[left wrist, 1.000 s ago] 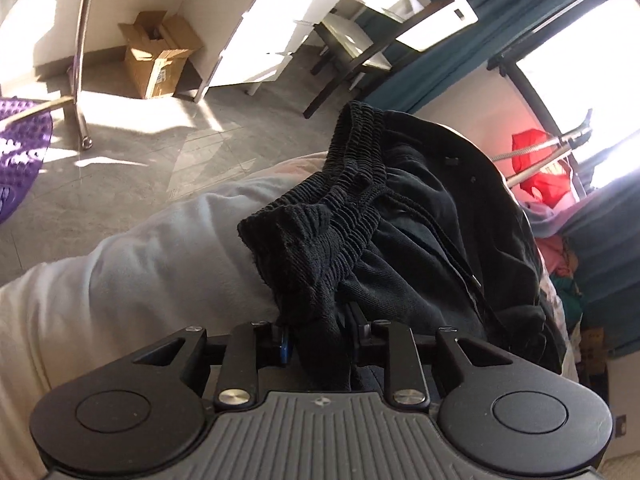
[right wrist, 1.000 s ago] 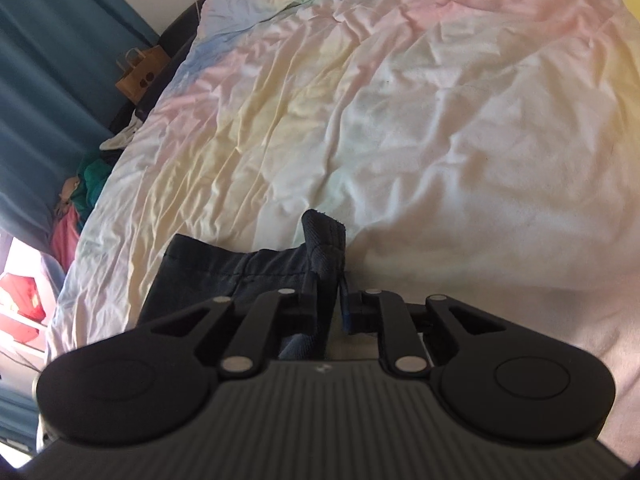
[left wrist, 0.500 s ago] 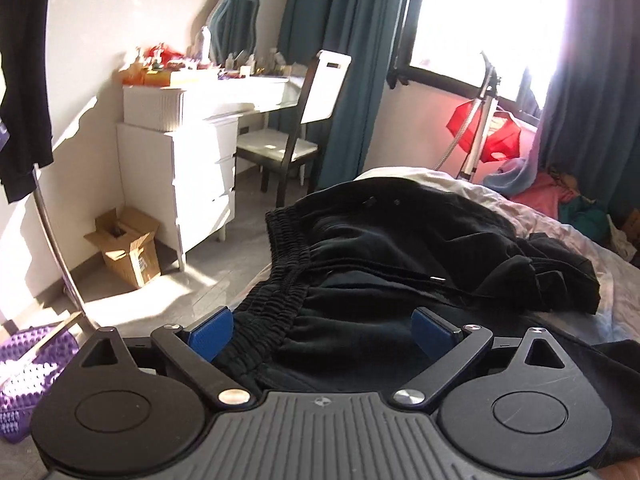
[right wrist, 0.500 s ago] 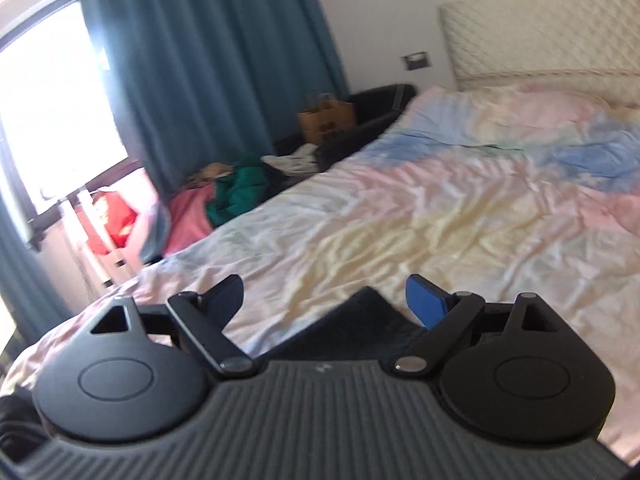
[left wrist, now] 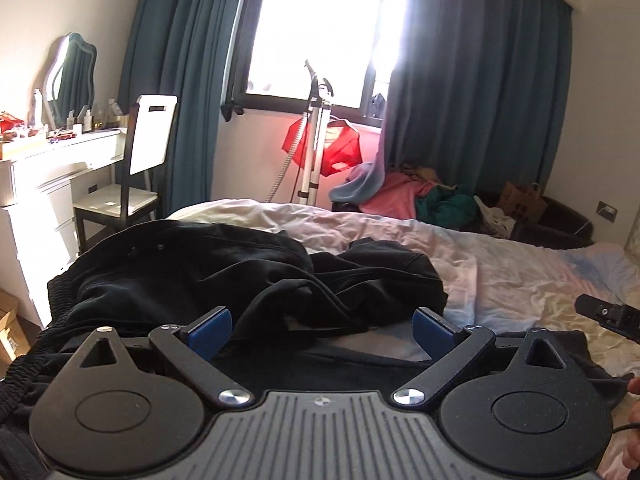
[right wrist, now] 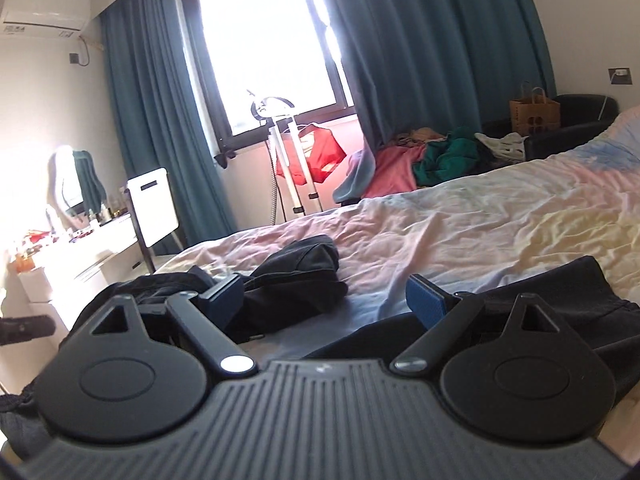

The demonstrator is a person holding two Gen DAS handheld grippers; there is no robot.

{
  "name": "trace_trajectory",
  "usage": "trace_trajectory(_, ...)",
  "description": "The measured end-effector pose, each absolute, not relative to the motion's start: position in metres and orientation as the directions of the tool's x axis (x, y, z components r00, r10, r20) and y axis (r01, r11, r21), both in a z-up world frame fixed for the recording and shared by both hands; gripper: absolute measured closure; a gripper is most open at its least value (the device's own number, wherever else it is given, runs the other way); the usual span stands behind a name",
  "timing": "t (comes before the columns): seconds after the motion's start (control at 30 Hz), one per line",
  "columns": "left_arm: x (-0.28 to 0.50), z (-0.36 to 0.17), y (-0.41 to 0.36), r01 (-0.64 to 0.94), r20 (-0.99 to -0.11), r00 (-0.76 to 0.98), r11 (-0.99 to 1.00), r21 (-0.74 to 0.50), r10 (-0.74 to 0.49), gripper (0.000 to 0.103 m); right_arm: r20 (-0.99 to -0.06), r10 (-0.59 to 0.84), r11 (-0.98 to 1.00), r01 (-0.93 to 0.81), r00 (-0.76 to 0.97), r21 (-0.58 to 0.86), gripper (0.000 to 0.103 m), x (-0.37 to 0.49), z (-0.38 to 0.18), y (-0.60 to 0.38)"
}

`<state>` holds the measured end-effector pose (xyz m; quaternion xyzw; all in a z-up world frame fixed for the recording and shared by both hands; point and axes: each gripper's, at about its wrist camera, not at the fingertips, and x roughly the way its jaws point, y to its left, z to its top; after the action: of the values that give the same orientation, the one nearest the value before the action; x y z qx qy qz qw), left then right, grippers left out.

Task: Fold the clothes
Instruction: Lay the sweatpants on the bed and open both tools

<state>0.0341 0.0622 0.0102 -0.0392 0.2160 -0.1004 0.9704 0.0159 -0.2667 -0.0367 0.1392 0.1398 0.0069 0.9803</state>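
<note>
Both grippers have let go of the black trousers' waistband they pinched a second ago and lifted to look level across the room. Largest in view, the bed [left wrist: 500, 264] with its pastel sheet carries the black trousers [left wrist: 224, 272], lying crumpled near its foot end, elastic waistband toward the dresser [left wrist: 48, 184] side. A dark garment part [right wrist: 560, 300] lies under the right gripper. The left gripper [left wrist: 322, 330] has its jaws spread wide with nothing pressed between the blue pads; the right gripper [right wrist: 326, 300] likewise stands wide apart and grips nothing.
</note>
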Motion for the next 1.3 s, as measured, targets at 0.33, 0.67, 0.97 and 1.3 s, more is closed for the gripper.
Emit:
trace_trajectory(0.33, 0.058, -0.058, 0.044, 0.164, -0.438, 0.879, 0.982, -0.093, -0.188, 0.005, -0.300, 0.073, 0.970, 0.002, 0.951, 0.242, 0.013, 0.029, -0.059, -0.243)
trace_trajectory(0.67, 0.054, -0.063, 0.058, 0.134, -0.454, 0.874, 0.984, -0.119, -0.174, 0.005, -0.319, 0.095, 0.980, -0.032, 0.943, 0.197, 0.013, 0.038, -0.069, -0.224)
trace_trajectory(0.97, 0.042, -0.070, 0.047, 0.158, -0.450, 0.880, 0.987, -0.023, -0.152, 0.005, -0.329, 0.072, 0.983, -0.010, 0.942, 0.186, 0.013, 0.038, -0.066, -0.223)
trace_trajectory(1.3, 0.070, -0.082, 0.029, 0.178, -0.517, 0.845, 0.983, 0.033, -0.136, 0.008, -0.412, 0.002, 0.966, 0.105, 0.911, 0.238, 0.013, 0.047, -0.074, -0.244)
